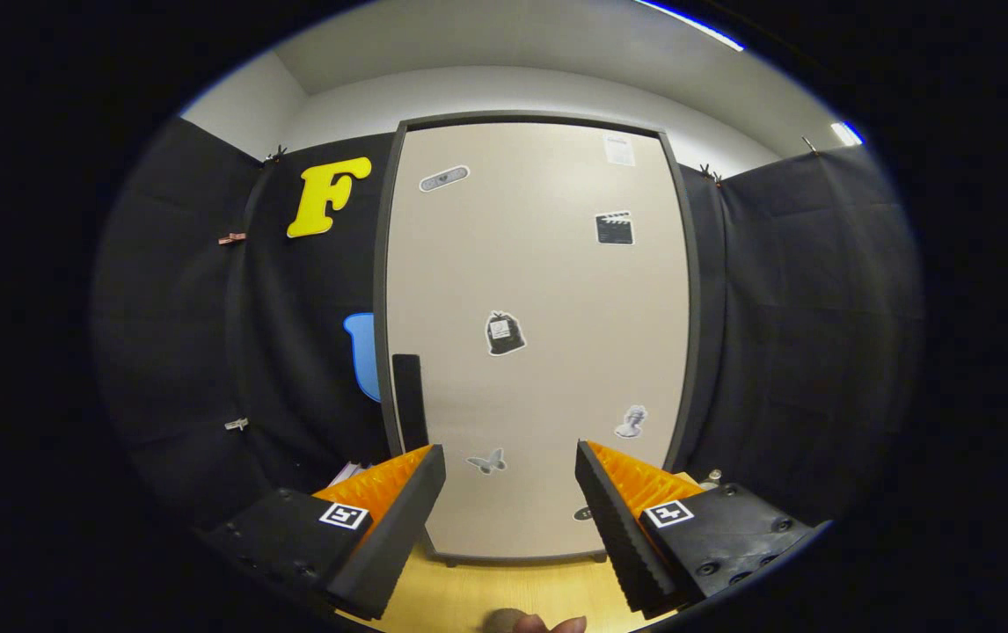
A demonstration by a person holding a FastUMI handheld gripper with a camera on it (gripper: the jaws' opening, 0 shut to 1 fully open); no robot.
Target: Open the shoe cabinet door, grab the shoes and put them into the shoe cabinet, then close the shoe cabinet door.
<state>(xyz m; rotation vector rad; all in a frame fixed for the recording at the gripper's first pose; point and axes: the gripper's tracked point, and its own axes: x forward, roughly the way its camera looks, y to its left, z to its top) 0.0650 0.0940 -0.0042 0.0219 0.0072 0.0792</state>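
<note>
Two spread fingers of the gripper face the closed shoe cabinet door, so pinching the dark handle at its left edge squarely looks best.

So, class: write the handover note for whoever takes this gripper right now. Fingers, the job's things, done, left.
Gripper: open, holding nothing, facing the shoe cabinet.
Shoe cabinet door: shut, just beyond the fingers; its dark handle stands above the left finger.
Cabinet stands on a wooden surface.
Done: nothing yet.
Left: open the door, fetch the shoes, put them inside, close the door.
</note>
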